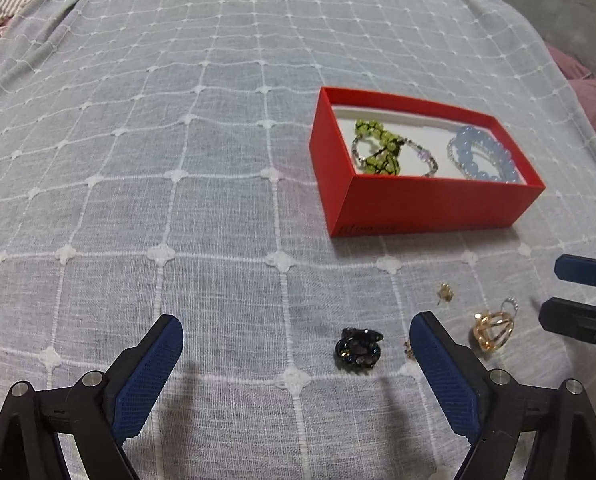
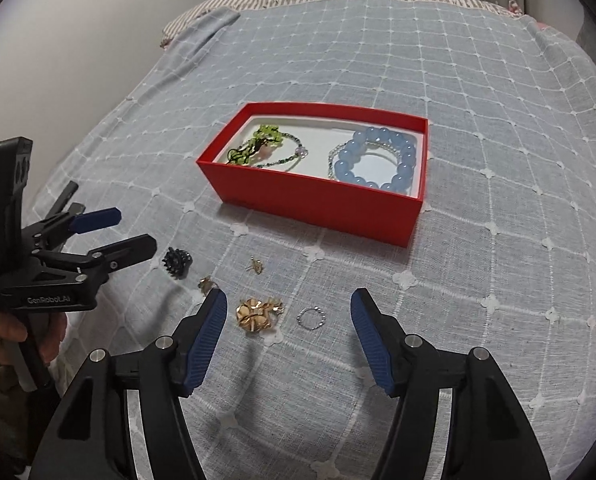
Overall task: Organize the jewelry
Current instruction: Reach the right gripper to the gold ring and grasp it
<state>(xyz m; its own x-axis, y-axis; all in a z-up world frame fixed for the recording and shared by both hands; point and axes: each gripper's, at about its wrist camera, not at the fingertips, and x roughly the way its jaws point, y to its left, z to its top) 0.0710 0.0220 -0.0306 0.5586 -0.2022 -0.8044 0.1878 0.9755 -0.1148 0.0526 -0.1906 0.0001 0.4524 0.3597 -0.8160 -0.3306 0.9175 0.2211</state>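
Left gripper [image 1: 298, 338]: fingers spread wide, empty; black brooch [image 1: 357, 348] on the bed between them. Right gripper [image 2: 289, 308]: fingers apart, empty; gold brooch [image 2: 254, 315] and silver ring [image 2: 309, 317] between. Red box [image 2: 317, 200] beyond both.

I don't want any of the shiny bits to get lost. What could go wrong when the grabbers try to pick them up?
The silver ring and gold earrings are tiny and lie flat on soft cloth, so the wide pads might pinch fabric or flick a piece away. The gold brooch sits close beside other small pieces, so the open right gripper could nudge those. The open left gripper works nearby around the black clip; the two grippers might bump.
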